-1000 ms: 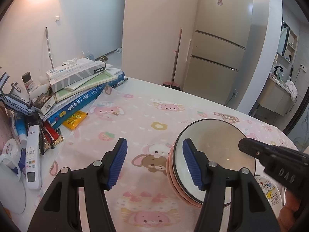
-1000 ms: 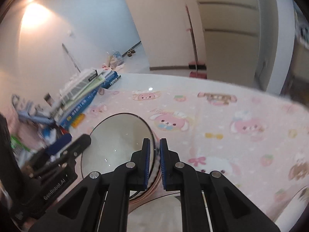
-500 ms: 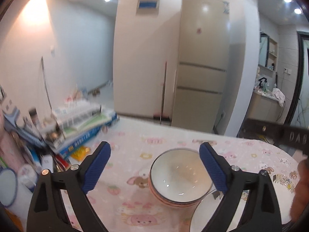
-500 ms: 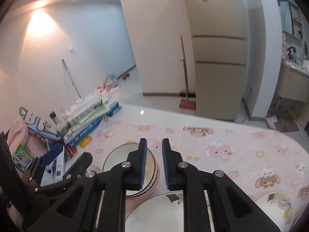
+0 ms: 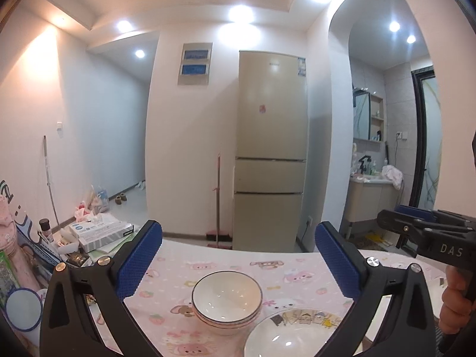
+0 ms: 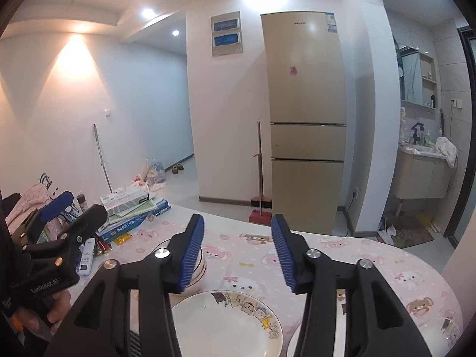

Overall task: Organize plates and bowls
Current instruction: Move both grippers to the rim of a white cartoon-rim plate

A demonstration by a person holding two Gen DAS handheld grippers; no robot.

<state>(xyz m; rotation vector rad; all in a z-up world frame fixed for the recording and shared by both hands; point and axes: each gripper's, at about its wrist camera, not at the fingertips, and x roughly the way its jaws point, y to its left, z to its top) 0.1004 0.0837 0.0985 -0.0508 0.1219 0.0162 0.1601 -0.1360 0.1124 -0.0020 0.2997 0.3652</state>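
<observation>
Left tongs (image 5: 238, 263) are held wide apart above the counter (image 5: 300, 270), nothing between the blue pads (image 5: 139, 263), nothing touched. Right tongs (image 6: 238, 257) are likewise parted, somewhat less widely, and are carried clear of the dishes; no contact is seen. A stack of white bowls (image 5: 226, 300) with dark rims is seen on the pink cartoon-print cloth (image 6: 372, 264), toward the middle of the counter; the nested rims show at its near side. Just beside it, toward the near edge, a white plate (image 6: 226, 324) with cartoon figures along its rim is lying flat; whether plate and stack touch cannot be told. A second patterned plate (image 6: 443, 331) is partly seen at the right near edge. Books and boxes (image 6: 131, 208) are piled at the left far corner, with a white remote (image 6: 86, 257) beside them. A beige fridge (image 5: 270, 160) and a red broom (image 6: 260, 178) stand past the far edge.
</observation>
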